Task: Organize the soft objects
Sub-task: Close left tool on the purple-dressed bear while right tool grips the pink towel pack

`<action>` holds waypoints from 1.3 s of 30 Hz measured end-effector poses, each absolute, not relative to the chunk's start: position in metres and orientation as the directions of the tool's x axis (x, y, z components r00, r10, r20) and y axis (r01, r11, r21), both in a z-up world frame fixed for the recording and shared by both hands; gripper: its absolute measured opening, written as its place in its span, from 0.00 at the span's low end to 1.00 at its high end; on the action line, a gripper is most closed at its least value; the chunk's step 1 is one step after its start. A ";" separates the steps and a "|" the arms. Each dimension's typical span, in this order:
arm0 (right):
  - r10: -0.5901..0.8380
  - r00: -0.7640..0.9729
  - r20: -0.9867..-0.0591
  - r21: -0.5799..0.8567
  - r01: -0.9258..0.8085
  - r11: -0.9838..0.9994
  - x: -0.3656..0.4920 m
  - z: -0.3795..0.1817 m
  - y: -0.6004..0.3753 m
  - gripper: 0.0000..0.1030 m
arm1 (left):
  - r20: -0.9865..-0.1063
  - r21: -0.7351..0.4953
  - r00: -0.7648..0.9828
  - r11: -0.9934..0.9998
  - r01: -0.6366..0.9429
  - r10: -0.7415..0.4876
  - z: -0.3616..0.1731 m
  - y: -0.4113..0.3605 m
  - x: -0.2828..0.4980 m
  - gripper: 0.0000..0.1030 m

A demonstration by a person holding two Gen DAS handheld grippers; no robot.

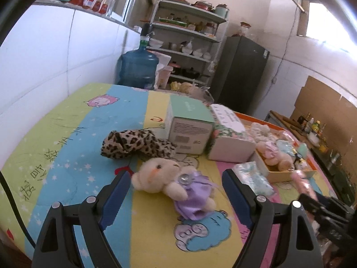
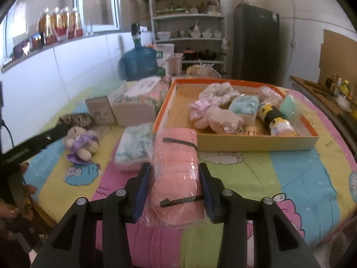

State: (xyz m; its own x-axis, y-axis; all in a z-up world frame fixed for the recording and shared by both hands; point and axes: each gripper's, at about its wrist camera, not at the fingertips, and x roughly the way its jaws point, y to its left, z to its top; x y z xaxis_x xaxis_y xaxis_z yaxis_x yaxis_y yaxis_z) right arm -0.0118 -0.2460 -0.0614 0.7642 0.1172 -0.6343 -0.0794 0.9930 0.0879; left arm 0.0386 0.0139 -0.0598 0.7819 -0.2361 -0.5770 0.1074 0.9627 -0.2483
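Soft objects: several are already in the orange-rimmed tray (image 2: 234,144); others lie loose on the cartoon-print quilt (image 2: 290,174) covering the bench.
Pink mask pack: a plastic-wrapped pack of pink face masks (image 2: 176,174) sits between the fingers of the right gripper (image 2: 175,187), just in front of the tray.
Right gripper state: fingers drawn in against both sides of the pack, gripping it.
Left gripper state: left gripper (image 1: 176,189) fingers spread wide, holding nothing, one finger on each side of the plush bear.
Plush bear: cream bear in a purple dress (image 1: 174,185) lies on its side on the quilt, outside the tray.
Other loose items: leopard-print cloth (image 1: 136,144) beyond the bear; pale blue tissue pack (image 2: 133,149) beside the mask pack.
Handling, mask pack: judged light and compressible; the wrapper looks slick, so grip across the middle.
Handling, bear: judged light and squashy; take hold at the torso rather than a limb.
Readable writing: handwritten characters on the quilt in the left wrist view, not legible enough to transcribe; printed text on the green-and-white box (image 1: 189,129) too small to read.
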 end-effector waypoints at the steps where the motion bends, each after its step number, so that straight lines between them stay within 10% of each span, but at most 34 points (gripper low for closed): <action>1: 0.120 0.766 -0.632 0.091 -0.081 0.993 -0.012 -0.061 -0.247 0.43 | -0.584 -0.251 0.778 0.963 0.101 -0.233 -0.061 0.017 0.044 0.81; 12: 0.157 0.761 -0.629 0.124 -0.101 0.987 -0.006 -0.065 -0.247 0.43 | -0.679 -0.330 0.676 0.942 0.069 -0.287 -0.094 0.032 0.085 0.81; 23: 0.163 0.753 -0.638 0.148 -0.088 0.985 0.004 -0.072 -0.252 0.43 | -0.626 -0.360 0.706 0.926 0.114 -0.330 -0.094 0.026 0.076 0.49; 39: 0.162 0.771 -0.615 0.147 -0.090 0.985 0.001 -0.066 -0.250 0.43 | -0.530 -0.349 0.764 0.916 0.198 -0.367 -0.059 0.015 0.049 0.47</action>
